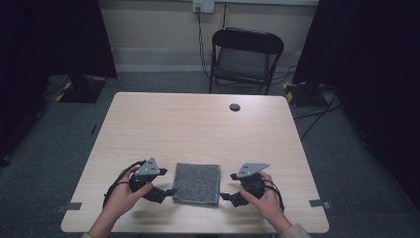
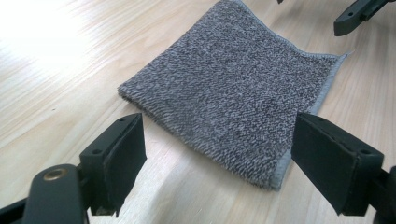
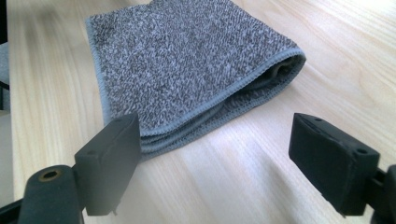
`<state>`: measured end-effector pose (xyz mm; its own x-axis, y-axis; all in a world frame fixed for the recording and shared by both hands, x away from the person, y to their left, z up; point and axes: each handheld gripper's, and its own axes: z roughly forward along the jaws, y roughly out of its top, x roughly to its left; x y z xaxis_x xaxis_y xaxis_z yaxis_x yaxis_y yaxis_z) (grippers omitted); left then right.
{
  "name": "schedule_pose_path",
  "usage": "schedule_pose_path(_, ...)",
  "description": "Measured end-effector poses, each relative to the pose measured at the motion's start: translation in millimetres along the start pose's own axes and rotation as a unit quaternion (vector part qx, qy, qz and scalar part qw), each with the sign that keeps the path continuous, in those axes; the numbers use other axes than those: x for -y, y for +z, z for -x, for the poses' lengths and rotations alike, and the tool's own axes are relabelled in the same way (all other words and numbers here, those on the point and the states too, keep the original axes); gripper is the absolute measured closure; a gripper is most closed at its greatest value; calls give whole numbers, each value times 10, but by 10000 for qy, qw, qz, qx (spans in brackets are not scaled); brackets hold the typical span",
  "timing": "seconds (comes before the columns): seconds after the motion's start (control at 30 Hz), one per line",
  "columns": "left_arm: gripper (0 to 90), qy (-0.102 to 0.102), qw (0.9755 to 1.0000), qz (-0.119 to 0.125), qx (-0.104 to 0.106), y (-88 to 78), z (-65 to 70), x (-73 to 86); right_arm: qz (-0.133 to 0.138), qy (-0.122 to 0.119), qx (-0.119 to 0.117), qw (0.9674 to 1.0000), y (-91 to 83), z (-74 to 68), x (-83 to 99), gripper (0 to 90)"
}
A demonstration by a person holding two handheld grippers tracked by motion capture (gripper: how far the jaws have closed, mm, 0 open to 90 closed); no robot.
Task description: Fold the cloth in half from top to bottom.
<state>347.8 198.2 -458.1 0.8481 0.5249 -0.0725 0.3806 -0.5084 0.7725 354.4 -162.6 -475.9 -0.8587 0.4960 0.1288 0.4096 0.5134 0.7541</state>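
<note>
While a person is sitting at the near edge of a pale wooden table (image 1: 198, 119), each hand is holding a black two-jaw gripper over it, and both grippers are pointing inward at a folded grey towel (image 1: 197, 184) lying between them. The towel is lying flat on the wood, folded into a thick square of looped cloth with a stitched grey hem, just ahead of both sets of jaws and touching neither.

The left gripper (image 1: 171, 192) is sitting just beside the towel's near left corner. In the left gripper view its jaws are standing wide apart and released, with nothing between them, and the towel (image 2: 233, 88) is lying a little beyond the tips, its folded edge facing the camera. A jaw tip of the other gripper is showing at the top right of that view, past the towel's far corner.

The right gripper (image 1: 224, 197) is sitting just off the towel's near right corner, a small gap of bare wood showing between them. In the right gripper view its jaws are likewise spread and released, holding nothing, and the towel (image 3: 187, 60) is lying ahead and toward the left jaw, its layered open edges turned to the camera.

Beyond the table, a black folding chair (image 1: 245, 57) is standing against the wall
</note>
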Motion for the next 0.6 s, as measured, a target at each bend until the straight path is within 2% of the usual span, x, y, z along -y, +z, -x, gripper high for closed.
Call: schedule_pose_path(0.6, 175, -110, 9999, 4, -133, -106, -63, 93, 26, 52, -43, 10000, -101, 47, 98, 171)
